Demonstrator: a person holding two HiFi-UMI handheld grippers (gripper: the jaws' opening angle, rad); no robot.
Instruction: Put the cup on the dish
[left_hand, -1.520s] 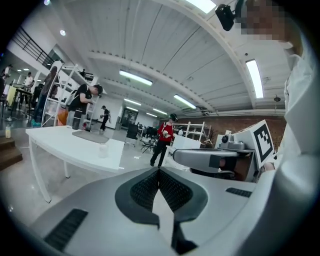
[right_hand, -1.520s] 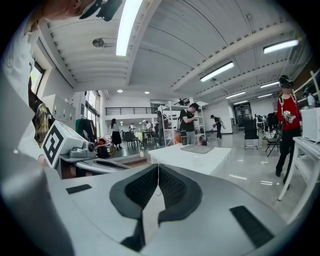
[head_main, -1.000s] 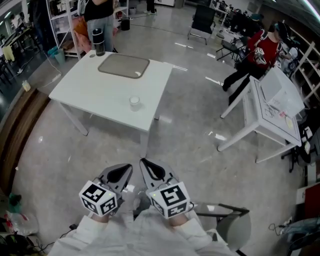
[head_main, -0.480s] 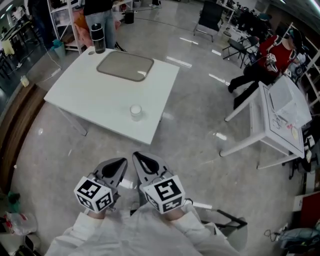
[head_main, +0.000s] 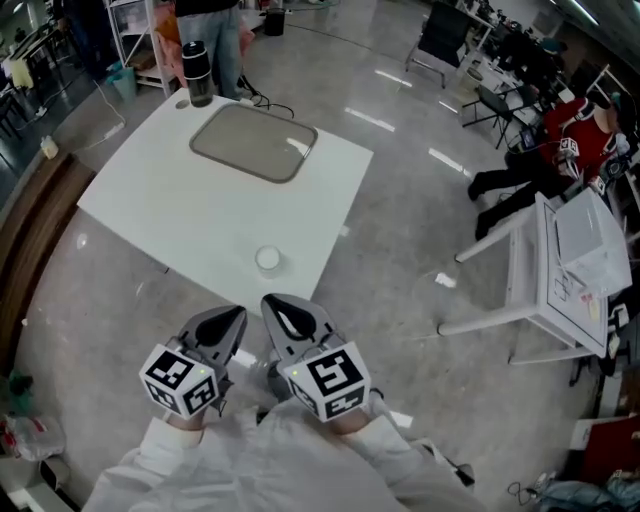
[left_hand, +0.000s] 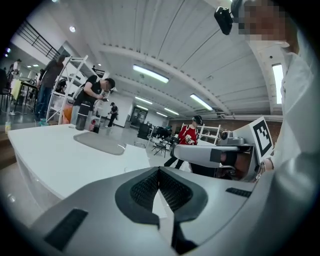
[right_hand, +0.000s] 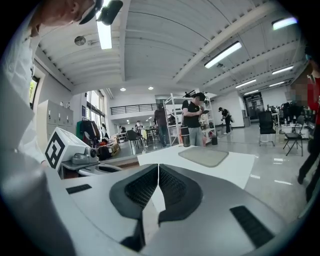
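Scene: open workshop hall with a polished grey floor, seen from above and behind two hand-held grippers.

- Left gripper: held low at near centre, short of the table's near edge and over the floor. In the left gripper view its jaws are pressed together with nothing between them. Its marker cube sits at the rear.
- Right gripper: just beside the left one, on its right, and pointing the same way. In the right gripper view its jaws meet along their length and it carries nothing. It has a marker cube at the rear.
- White table: square top, turned at an angle, directly beyond both grippers.
- Cup: small, pale and upright. It stands on the table close to its near edge, just beyond the gripper tips and apart from them.
- Dish: flat, grey, rectangular with rounded corners. It lies on the far part of the table, well apart from the cup, with nothing on it.
- Dark bottle: upright at the table's far left corner, just beyond the dish.
- Standing person: beyond the bottle, partly cut off by the frame.
- Second white table: to the right, across the open floor.
- Seated person in red: far right, beyond that table.
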